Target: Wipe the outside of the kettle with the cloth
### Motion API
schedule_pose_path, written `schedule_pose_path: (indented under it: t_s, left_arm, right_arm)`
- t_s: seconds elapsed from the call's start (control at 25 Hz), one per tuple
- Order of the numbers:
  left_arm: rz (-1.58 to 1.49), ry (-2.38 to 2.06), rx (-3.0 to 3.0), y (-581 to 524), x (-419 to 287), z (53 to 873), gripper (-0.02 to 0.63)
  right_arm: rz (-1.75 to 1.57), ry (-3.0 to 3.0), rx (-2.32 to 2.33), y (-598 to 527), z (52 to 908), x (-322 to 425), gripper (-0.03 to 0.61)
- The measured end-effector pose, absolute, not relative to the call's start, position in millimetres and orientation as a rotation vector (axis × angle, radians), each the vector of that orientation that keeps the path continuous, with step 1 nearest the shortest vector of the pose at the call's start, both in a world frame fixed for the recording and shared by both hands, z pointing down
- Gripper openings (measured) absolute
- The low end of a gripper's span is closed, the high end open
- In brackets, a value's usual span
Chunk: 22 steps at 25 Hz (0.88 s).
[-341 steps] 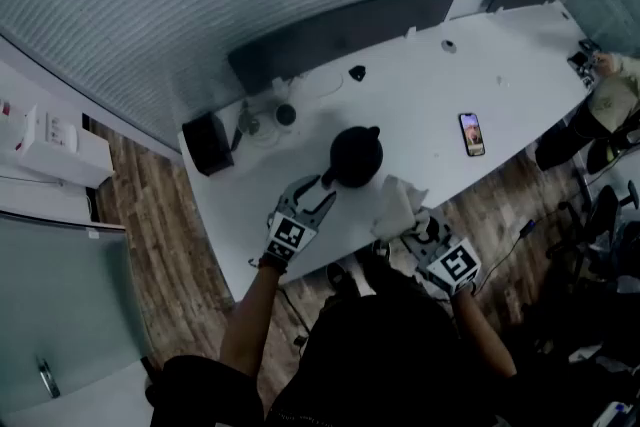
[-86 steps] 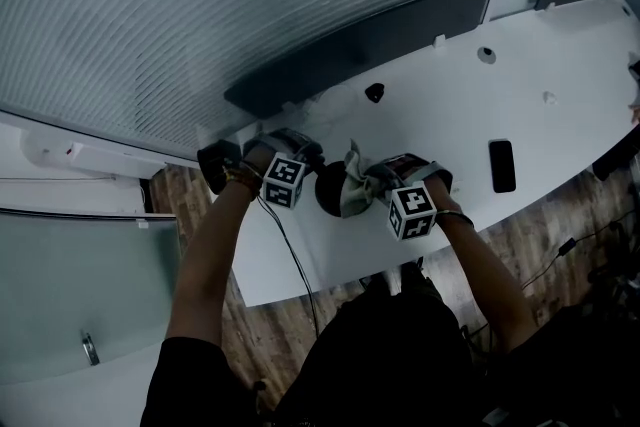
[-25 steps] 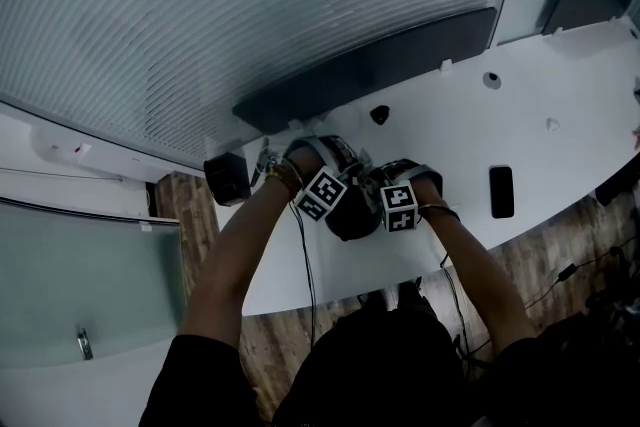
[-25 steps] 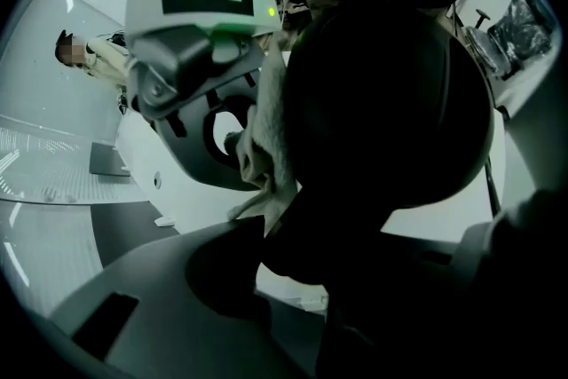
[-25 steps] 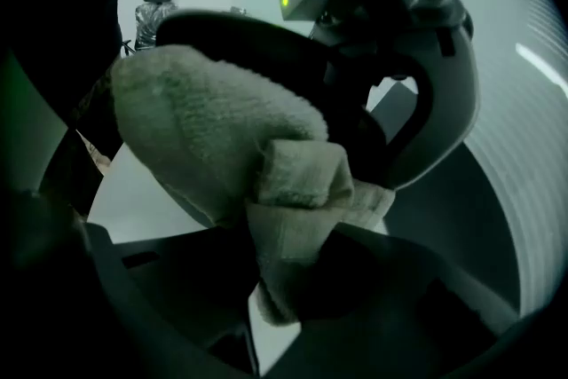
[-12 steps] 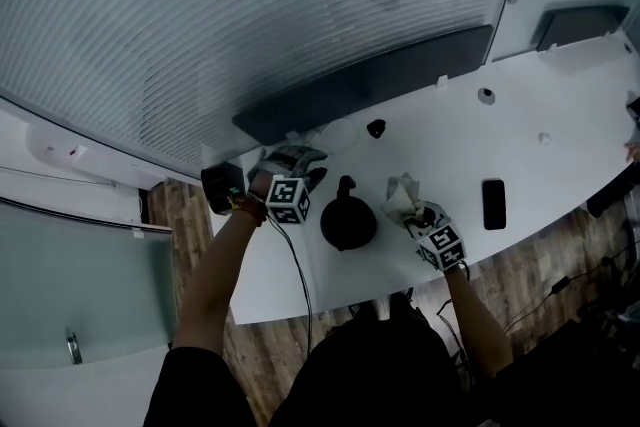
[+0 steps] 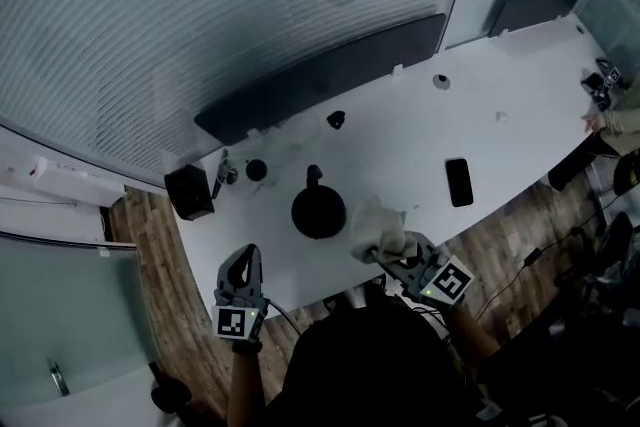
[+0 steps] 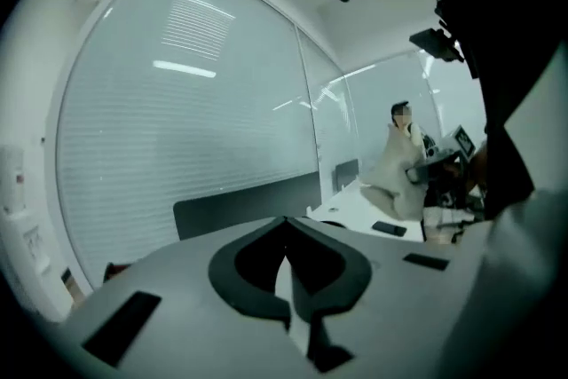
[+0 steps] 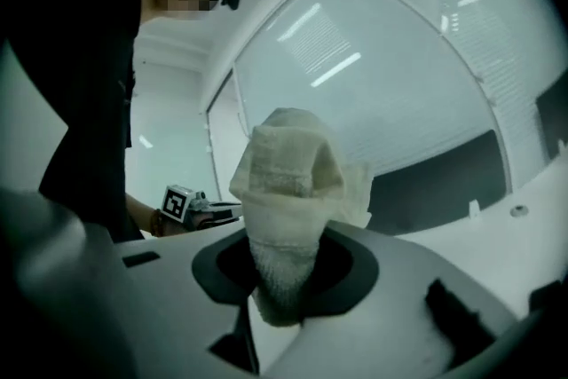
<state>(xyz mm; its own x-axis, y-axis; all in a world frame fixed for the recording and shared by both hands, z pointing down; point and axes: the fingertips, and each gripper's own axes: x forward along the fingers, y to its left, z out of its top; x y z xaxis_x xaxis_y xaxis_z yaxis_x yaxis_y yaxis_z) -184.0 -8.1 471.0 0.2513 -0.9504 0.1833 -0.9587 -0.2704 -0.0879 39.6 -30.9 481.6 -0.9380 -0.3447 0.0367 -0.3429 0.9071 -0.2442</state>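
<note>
Left hand-held gripper (image 7: 246,257) is pressed together on nothing, over the near edge of the table (image 7: 400,140) and well apart from the kettle (image 7: 318,212). Right hand-held gripper (image 7: 395,253) pinches the cloth (image 7: 377,223), bunched into a pale wad standing up out of the jaws. It's near the kettle on my right, but I see a gap and no contact. I read this as a break in the wipe, not a stroke, since neither tool is on the kettle. I can't call from here whether it's between passes or finished. If more wiping is due, the wad has to go across to the kettle wall, press against it and sweep round the curve. The left one would first have to spread and take the handle or lid so the kettle doesn't slide on the smooth top. Kettle: squat, round, black, upright on the white table, with a narrow part (spout or handle, can't tell) pointing to the far edge. It's too dark to judge marks or wetness.
</note>
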Motion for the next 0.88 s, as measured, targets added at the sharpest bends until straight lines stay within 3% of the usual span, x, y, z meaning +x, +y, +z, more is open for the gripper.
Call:
schedule_pose_path:
  t_s: [0.12,0.32,0.88]
  left_arm:
    - [0.148,-1.819,2.426,34.5,-143.3,471.3,0.005]
    - [0.136,-1.609,2.6,60.6,-103.4,468.7,0.005]
    - [0.157,-1.55,2.739,80.4,-111.6,467.0,0.005]
  right_arm:
    - [-0.195,3.125,-0.381,10.1,467.1,-0.2,0.094]
    - [-0.35,3.09,-0.303,49.9,462.2,-35.8,0.093]
    - [-0.321,3.154,-0.367,69.2,466.9,-52.3,0.092]
